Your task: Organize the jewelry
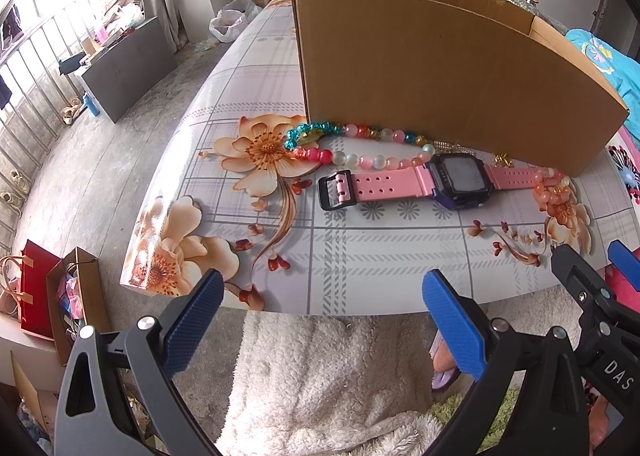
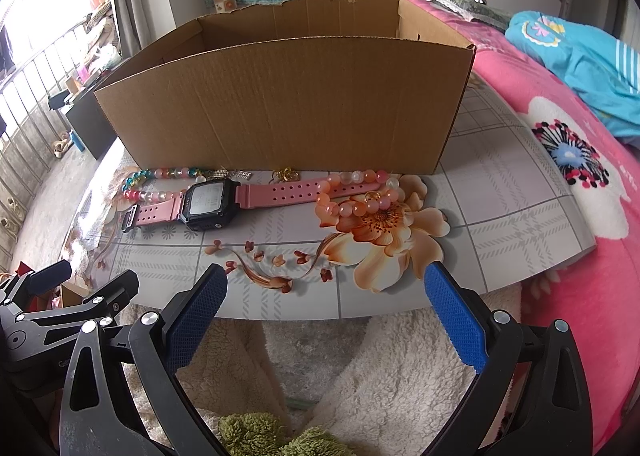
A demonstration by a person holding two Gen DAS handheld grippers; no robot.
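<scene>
A pink-strapped watch (image 1: 416, 182) with a black face lies on the floral table in front of an open cardboard box (image 1: 440, 68). A multicoloured bead bracelet (image 1: 352, 144) lies at its left end, and an orange bead bracelet (image 1: 554, 186) at its right end. Small gold pieces (image 2: 285, 175) lie against the box. In the right wrist view I see the watch (image 2: 224, 198), the box (image 2: 280, 104), the multicoloured bracelet (image 2: 160, 182) and the orange bracelet (image 2: 360, 194). My left gripper (image 1: 322, 320) and right gripper (image 2: 326, 312) are both open and empty, held off the table's near edge.
The table (image 1: 360, 268) has a floral plastic cover. A pink blanket (image 2: 580, 216) and a blue cloth (image 2: 580, 56) lie to the right. A fluffy white rug (image 1: 320, 376) is below. Bags (image 1: 52, 296) stand on the floor at left.
</scene>
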